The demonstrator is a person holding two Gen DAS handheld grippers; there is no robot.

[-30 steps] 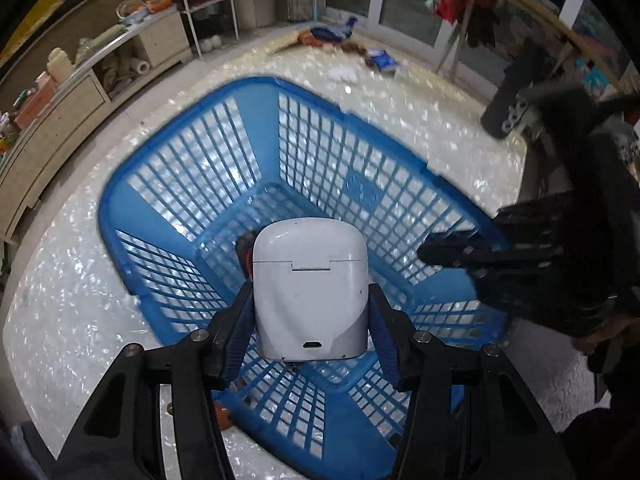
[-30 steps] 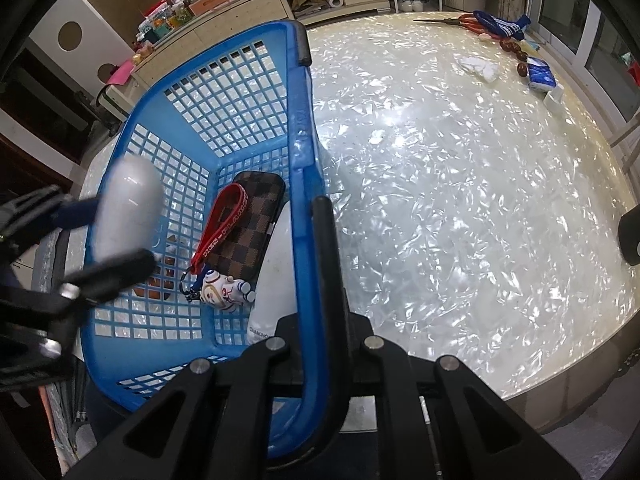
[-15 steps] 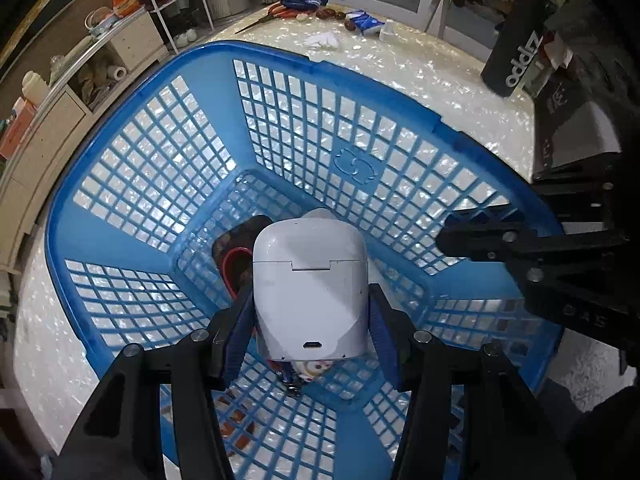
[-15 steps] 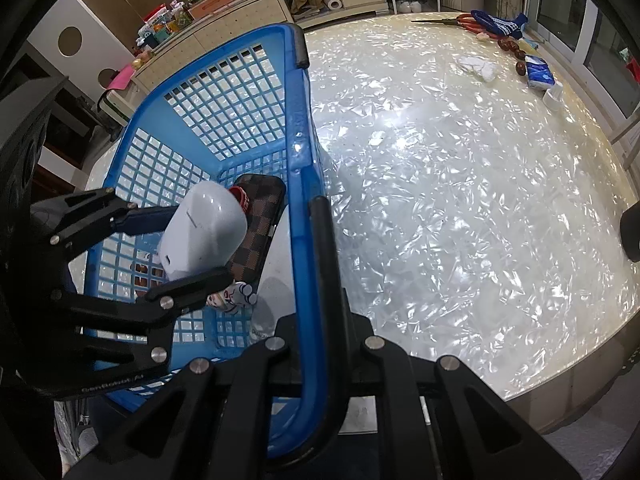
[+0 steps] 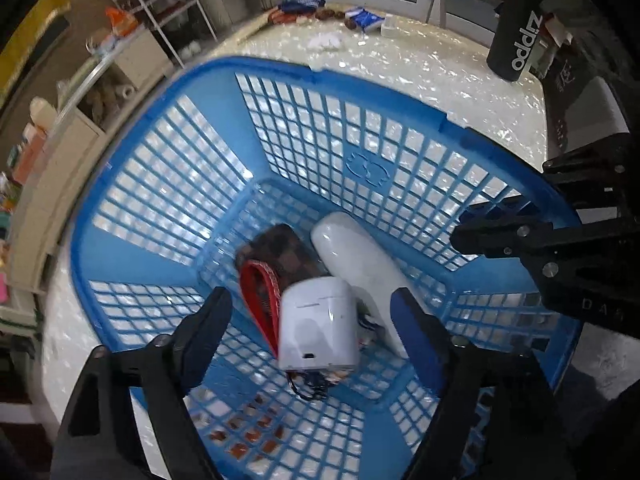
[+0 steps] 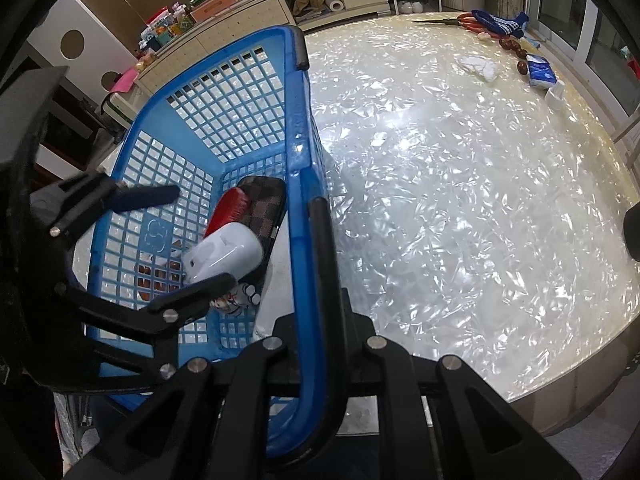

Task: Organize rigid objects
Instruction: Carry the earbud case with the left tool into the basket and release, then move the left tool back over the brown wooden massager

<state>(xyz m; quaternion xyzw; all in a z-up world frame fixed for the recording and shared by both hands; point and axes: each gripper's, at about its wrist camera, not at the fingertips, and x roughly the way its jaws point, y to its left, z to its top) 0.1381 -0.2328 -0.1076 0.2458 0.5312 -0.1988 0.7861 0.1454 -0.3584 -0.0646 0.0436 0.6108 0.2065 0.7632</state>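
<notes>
A blue lattice basket [image 5: 160, 152] stands on the pearly table. My left gripper [image 5: 310, 300] hangs over its inside with jaws opening; the pads no longer touch the white earbud case [image 5: 318, 328], which lies tilted between them on the things below. Under it are a checkered wallet [image 5: 280, 248] with a red strap [image 5: 260, 296], a long white object [image 5: 360, 256] and a small figurine keychain [image 6: 236, 300]. My right gripper [image 6: 310, 220] is shut on the basket's rim [image 6: 294, 100]. The right wrist view shows the case [image 6: 224, 256] inside the left gripper [image 6: 198, 236].
A black Zippo cylinder [image 5: 518, 40] stands at the table's far right. Scissors [image 6: 460, 20], blue packets [image 6: 540, 70] and a crumpled tissue [image 6: 478, 66] lie along the far edge. Cabinets and shelves [image 6: 280, 4] stand beyond the table. The table's front edge [image 6: 560, 380] runs close to the basket.
The left gripper came over the basket and sank into it, then its jaws spread. The white case left the pads and dropped onto the wallet and keychain. The right gripper stayed put.
</notes>
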